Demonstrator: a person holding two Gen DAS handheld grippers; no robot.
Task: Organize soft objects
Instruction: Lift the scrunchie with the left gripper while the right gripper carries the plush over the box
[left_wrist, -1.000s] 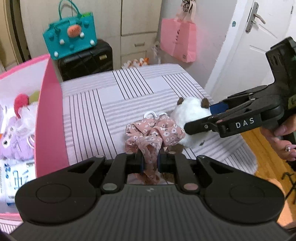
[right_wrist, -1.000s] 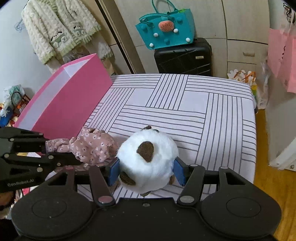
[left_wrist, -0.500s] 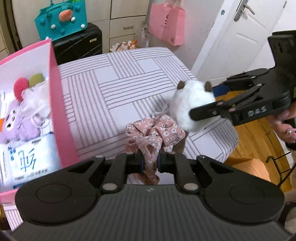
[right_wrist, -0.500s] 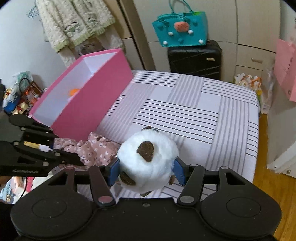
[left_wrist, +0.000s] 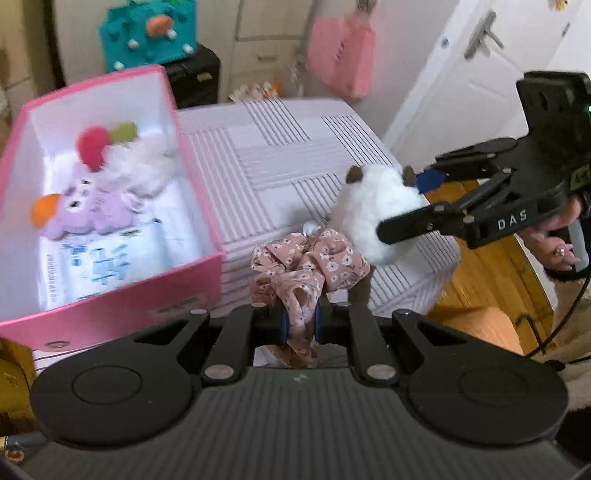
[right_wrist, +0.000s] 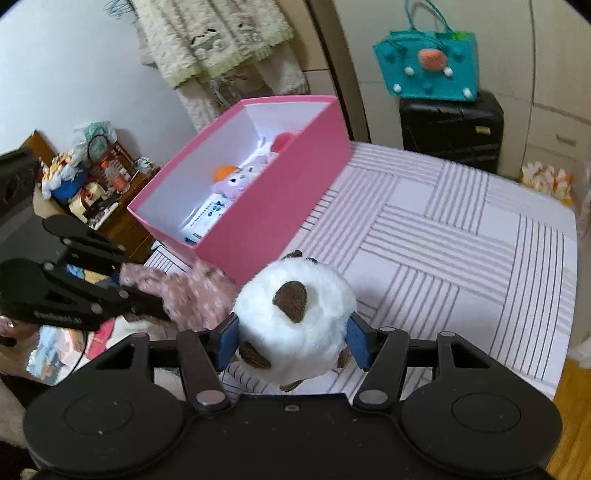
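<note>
My left gripper is shut on a pink floral scrunchie and holds it in the air near the front corner of the striped table. My right gripper is shut on a white fluffy plush with brown patches, also lifted; the plush also shows in the left wrist view, just right of the scrunchie. The scrunchie shows blurred in the right wrist view. The open pink box stands on the table's left side and holds a purple plush, a red pompom and a white packet.
A black suitcase with a teal bag on it stands behind the table. A pink bag hangs on the wall. A white door is at the right. A cluttered low shelf sits left of the box.
Both grippers have risen and drawn back toward the table's front with their objects held. The pink box's inside now shows more fully in both views.
</note>
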